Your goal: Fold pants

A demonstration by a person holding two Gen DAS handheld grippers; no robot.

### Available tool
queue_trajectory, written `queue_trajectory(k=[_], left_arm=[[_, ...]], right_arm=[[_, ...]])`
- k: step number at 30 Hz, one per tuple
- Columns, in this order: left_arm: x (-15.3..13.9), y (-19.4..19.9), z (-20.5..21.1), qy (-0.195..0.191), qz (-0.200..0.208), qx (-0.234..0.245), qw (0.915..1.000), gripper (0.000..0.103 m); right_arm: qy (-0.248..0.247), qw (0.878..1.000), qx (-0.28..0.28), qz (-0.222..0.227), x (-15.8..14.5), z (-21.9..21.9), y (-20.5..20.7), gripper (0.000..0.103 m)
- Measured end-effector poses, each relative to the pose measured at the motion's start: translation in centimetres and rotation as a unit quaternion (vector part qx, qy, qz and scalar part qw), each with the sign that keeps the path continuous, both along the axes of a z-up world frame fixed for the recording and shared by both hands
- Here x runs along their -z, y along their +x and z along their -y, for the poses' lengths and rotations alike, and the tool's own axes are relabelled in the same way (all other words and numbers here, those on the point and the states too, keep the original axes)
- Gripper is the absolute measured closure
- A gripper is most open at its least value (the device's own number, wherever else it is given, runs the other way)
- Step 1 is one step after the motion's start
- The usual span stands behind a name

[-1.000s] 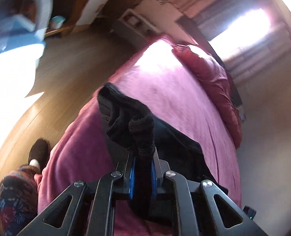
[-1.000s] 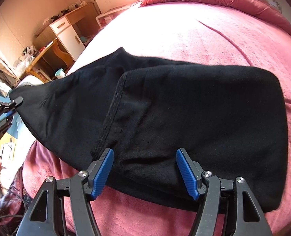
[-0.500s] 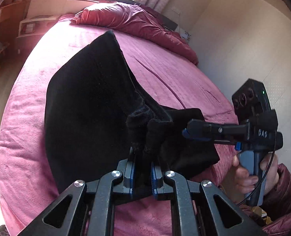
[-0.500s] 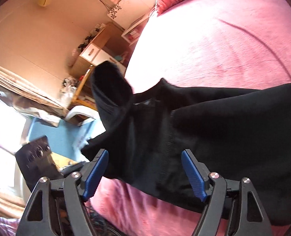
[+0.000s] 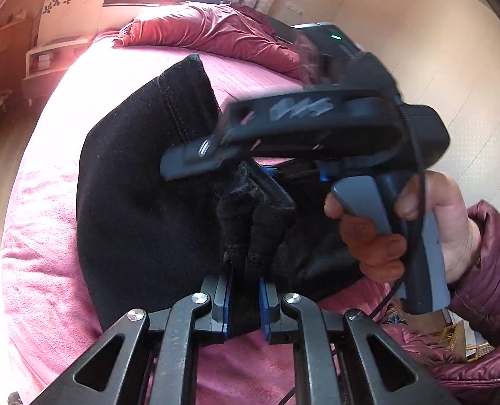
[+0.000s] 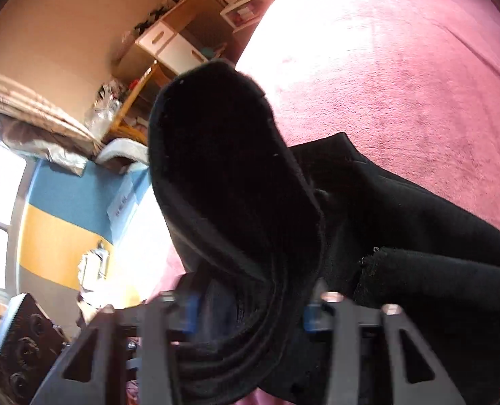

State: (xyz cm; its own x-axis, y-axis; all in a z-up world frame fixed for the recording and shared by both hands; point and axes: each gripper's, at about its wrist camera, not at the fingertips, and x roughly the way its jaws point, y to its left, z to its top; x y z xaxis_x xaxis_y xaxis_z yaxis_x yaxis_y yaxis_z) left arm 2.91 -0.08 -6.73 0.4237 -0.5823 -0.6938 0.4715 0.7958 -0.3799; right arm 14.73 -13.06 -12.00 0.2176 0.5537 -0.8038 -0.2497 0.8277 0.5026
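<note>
Now, near to far:
Left tongs (image 5: 244,298): narrowed onto a bunched wad of the black pants (image 5: 142,195) at the near edge of the bed (image 5: 44,222); the blue pads press the cloth from both sides.
Right tongs (image 6: 246,314): in their own view a thick roll of the same cloth sits between the blue pads, which stand fairly far apart; whether they are pinching it or only cradling it I cannot tell, as the picture is blurred there.
Right hand (image 5: 415,229): wrapped round the grey handle of its tool at the near right, held just above and beside the left tongs' bunch.
Pants: lying mostly flat on the pink bed cover, spread from the near edge toward the middle, with one end lifted and curling up as a dark flap between the two tools.
Step in hand: likely gathering the near end with both tools, ready to carry it over the rest for a fold.
Next move calls for: both grips firm on the same edge, then a level lift and sweep toward the far side so the layers land square and do not bunch.
Far: a crumpled red quilt (image 5: 216,37) along the head of the bed; a wooden desk (image 6: 169,44) beyond the left side.
</note>
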Motion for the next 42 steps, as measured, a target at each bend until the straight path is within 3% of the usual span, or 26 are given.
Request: queue_trajectory(k=[3, 5, 7, 11, 15, 19, 24, 29, 35, 39, 42], left_arm=[[-0.6, -0.3, -0.8, -0.008, -0.001, -0.01, 0.9999, 0.089], [-1.2, -0.4, -2.7, -0.076, -0.023, -0.004, 0.9968, 0.081], [-1.9, -0.6, -5.3, -0.158, -0.042, -0.006, 0.9865, 0.078], [-2.9, -0.6, -9.7, -0.233, -0.044, -0.053, 0.97, 0.076], [-2.9, 0.1, -10.9, -0.203, -0.041, -0.106, 0.9725, 0.076], [-2.5, 1.5, -9.8, -0.173, -0.047, -0.107, 0.9779, 0.076], [-1.2, 3.2, -6.1, -0.146, -0.057, -0.064, 0.9856, 0.076], [0.3, 3.5, -0.1, -0.102, -0.078, 0.002, 0.9917, 0.076], [3.9, 2.4, 5.6, -0.04, -0.119, 0.069, 0.9897, 0.076], [4.3, 1.9, 7.2, -0.015, -0.114, 0.074, 0.9906, 0.076], [3.1, 1.3, 7.5, -0.015, -0.101, 0.081, 0.9915, 0.076]], right_arm=[[0.009, 1.0, -0.003, 0.007, -0.4, -0.4, -0.2, 0.087], [0.029, 0.999, 0.003, 0.017, -1.5, 0.2, -0.5, 0.089], [0.04, 0.999, 0.006, 0.033, -3.0, 1.0, -1.1, 0.089], [0.055, 0.996, 0.02, 0.062, -5.8, 3.8, -3.1, 0.089], [0.081, 0.993, 0.051, 0.075, -7.5, 7.1, -4.9, 0.089], [0.087, 0.989, 0.091, 0.079, -8.0, 11.7, -6.5, 0.089], [0.079, 0.982, 0.16, 0.065, -6.6, 17.8, -8.8, 0.089], [0.052, 0.975, 0.213, 0.023, -2.5, 22.6, -10.0, 0.089], [0.053, 0.96, 0.273, -0.015, 2.6, 26.8, -11.0, 0.089], [0.074, 0.955, 0.288, -0.016, 3.6, 27.7, -11.4, 0.089], [0.066, 0.953, 0.296, -0.003, 2.5, 28.3, -12.8, 0.081]])
